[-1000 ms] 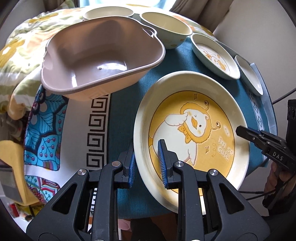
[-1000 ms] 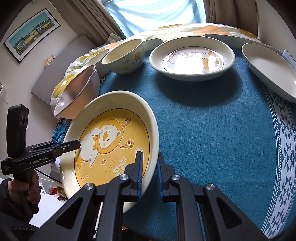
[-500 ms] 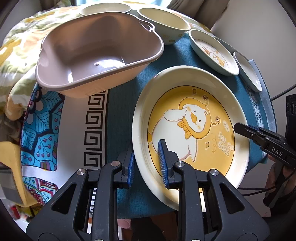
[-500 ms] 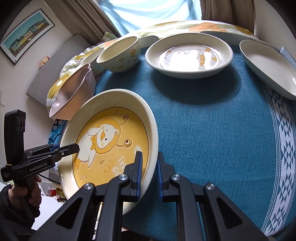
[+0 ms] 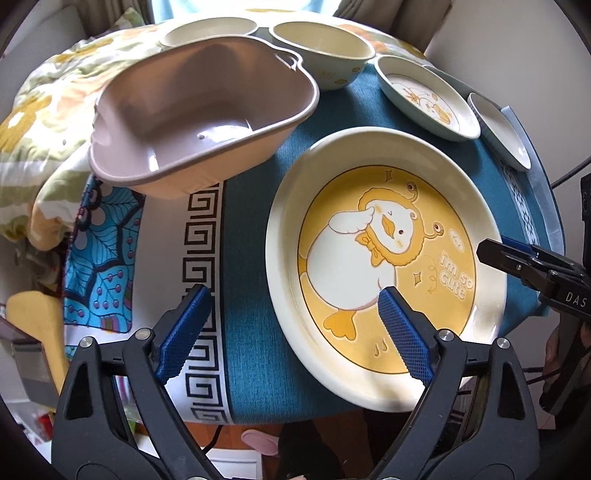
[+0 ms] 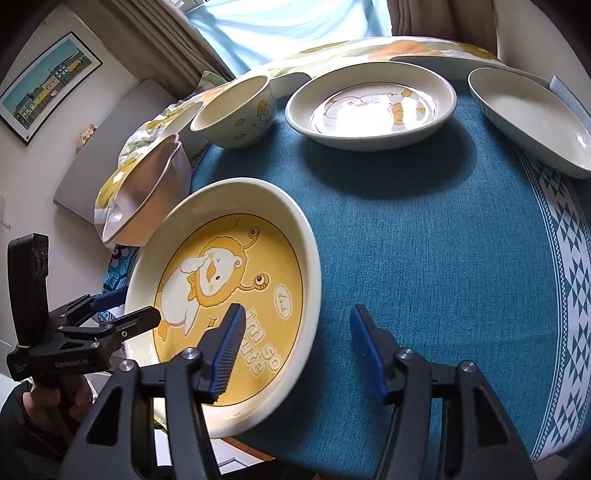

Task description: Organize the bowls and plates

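Observation:
A cream plate with a yellow duck-lion picture (image 5: 384, 266) (image 6: 229, 295) lies flat on the teal tablecloth (image 6: 443, 240), its near part past the table's edge. My left gripper (image 5: 295, 328) is open and its jaws are opening; the plate's left rim lies between them, clear of both blue pads. My right gripper (image 6: 299, 349) is open too, jaws opening, with the plate's right rim between them and untouched. Each gripper shows in the other view: the right gripper (image 5: 491, 249) over the plate's right rim, the left gripper (image 6: 133, 306) at its left rim.
A pinkish-beige basin (image 5: 199, 122) (image 6: 147, 184) stands left of the plate. Behind are a cream bowl (image 5: 321, 48) (image 6: 236, 110), a second bowl (image 5: 210, 33), a deep duck plate (image 5: 424, 99) (image 6: 369, 107) and a white oval dish (image 5: 498, 129) (image 6: 528, 122). A flowered blanket (image 5: 44, 110) lies far left.
Both grippers were shut on opposite rims of the duck plate and have let go, their jaws now spread wide. The plate sank slightly and lies on the cloth.

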